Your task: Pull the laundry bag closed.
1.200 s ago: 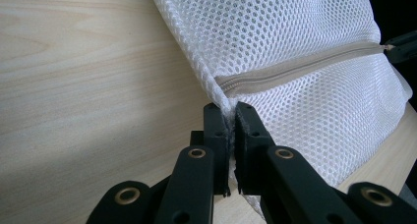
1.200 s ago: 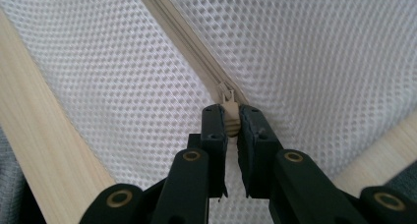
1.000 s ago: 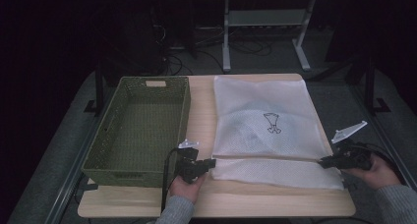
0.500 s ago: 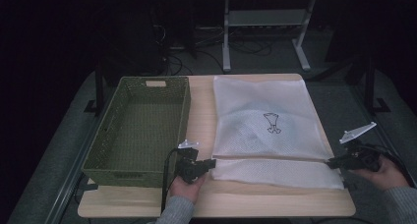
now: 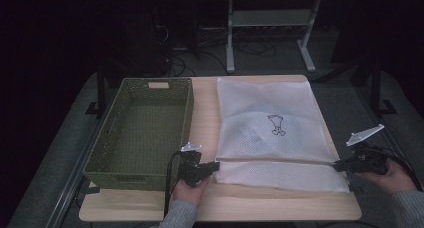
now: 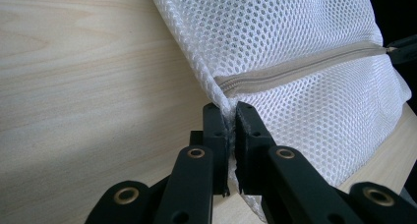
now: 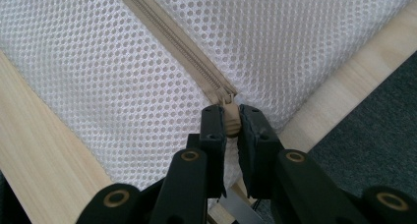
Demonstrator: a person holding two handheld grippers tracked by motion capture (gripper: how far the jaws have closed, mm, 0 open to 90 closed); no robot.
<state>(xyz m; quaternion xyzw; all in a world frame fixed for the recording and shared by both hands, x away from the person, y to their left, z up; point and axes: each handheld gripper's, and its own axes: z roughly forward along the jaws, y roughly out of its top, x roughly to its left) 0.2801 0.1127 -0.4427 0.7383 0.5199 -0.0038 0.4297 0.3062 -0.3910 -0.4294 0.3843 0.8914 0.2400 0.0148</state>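
A white mesh laundry bag with a small dark print lies flat on the wooden table; its zipper runs across the near part. My left gripper is shut on the bag's left edge just below the zipper's end. My right gripper is shut on the tan zipper pull at the bag's right edge. In the right gripper view the zipper runs closed away from the pull.
A green woven basket stands empty on the table's left half, close to my left hand. The table's right edge is just under my right gripper, with grey floor beyond. A metal frame stands behind the table.
My right gripper has moved rightward with the zipper pull, from over the bag's right part to its right edge. The left gripper has kept its hold in place.
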